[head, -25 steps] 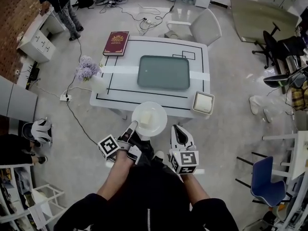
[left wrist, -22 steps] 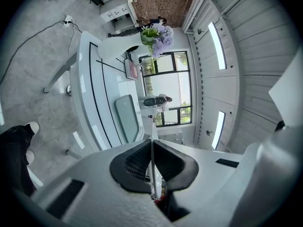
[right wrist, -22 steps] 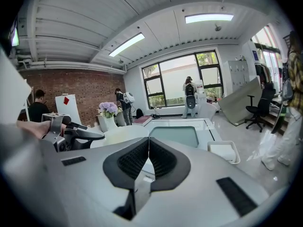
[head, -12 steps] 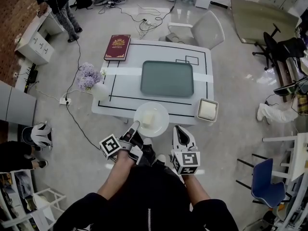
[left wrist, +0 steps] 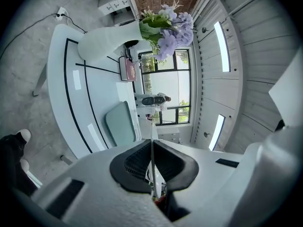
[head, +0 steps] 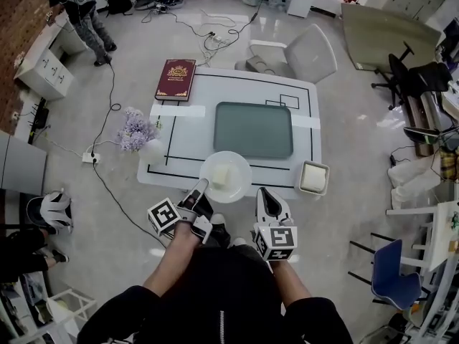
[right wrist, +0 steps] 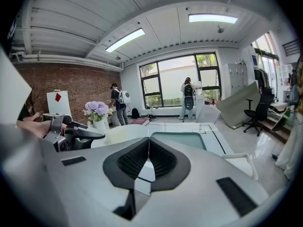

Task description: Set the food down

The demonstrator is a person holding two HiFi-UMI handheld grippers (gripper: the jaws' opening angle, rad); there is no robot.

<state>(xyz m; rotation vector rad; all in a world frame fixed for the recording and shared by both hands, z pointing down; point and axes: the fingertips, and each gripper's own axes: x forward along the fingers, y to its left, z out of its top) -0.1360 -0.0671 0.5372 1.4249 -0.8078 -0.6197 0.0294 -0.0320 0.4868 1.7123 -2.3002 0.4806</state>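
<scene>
Food block (head: 220,175), pale & squarish, lies approx mid-way on a round white plate (head: 241,165). Left gripper (head: 200,185) has its jaws pinched shut on the plate's near-left rim. In left gripper view the rim shows as a thin white edge clamped btwn the black ribbed pads (left wrist: 135,161).

Plate is over the near edge of a white bench w/ black lines (head: 188,131), just on the person's side of a grey-green rectangular tray (head: 253,129). Can't tell whether the plate rests on the bench or hangs just above it.

Right gripper (right wrist: 148,140) is just beside the plate's near-right side, apart from it. Its jaws are closed tight together w/ nothing btwn them. Both grippers point away from the person, toward the bench.

Elsewhere on the bench:
- dark red hardback book (head: 175,79) at far-left corner
- white vase w/ purple flowers (head: 153,150) at left edge
- white square dish (head: 314,177) w/ pale contents at near-right corner

White chair (head: 301,54) stands at the bench's far side. Black cables (head: 107,120) trail over the grey floor to the left. A person w/ a backpack (head: 82,6) stands well off at far left.
</scene>
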